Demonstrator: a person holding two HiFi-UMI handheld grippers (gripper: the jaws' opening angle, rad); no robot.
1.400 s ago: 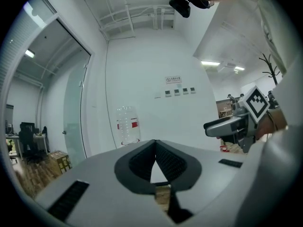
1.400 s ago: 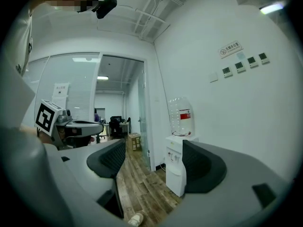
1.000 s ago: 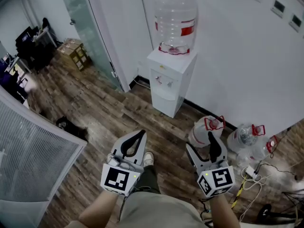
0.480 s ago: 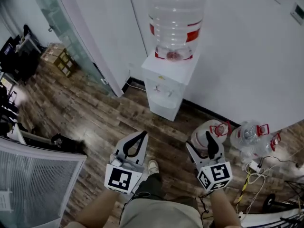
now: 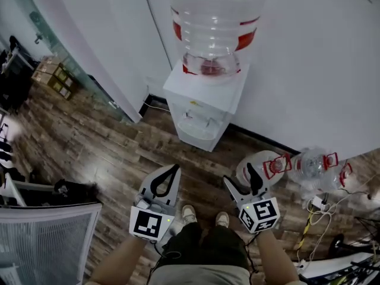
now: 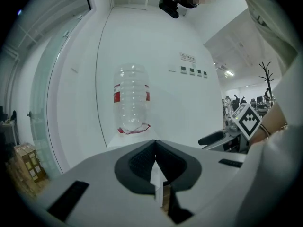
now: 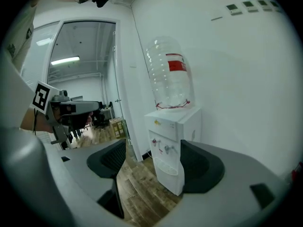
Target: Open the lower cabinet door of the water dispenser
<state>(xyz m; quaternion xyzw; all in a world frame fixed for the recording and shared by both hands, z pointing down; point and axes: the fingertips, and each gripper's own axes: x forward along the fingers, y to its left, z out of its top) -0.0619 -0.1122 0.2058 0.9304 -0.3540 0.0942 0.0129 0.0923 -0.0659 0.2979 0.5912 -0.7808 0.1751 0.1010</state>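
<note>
Water dispenser (image 5: 202,108) standing against wall (image 5: 309,70); lower cabinet door (image 7: 171,179) untouched; right gripper (image 5: 237,174) fingers spread, likely readying for door; left gripper (image 5: 175,170) fingers clenched on nothing, idling; both hovering well short.

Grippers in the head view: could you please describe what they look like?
Both the left gripper and right gripper have light grey bodies with black-padded jaws that taper to points. Each carries a white cube printed with black square markers.
</note>
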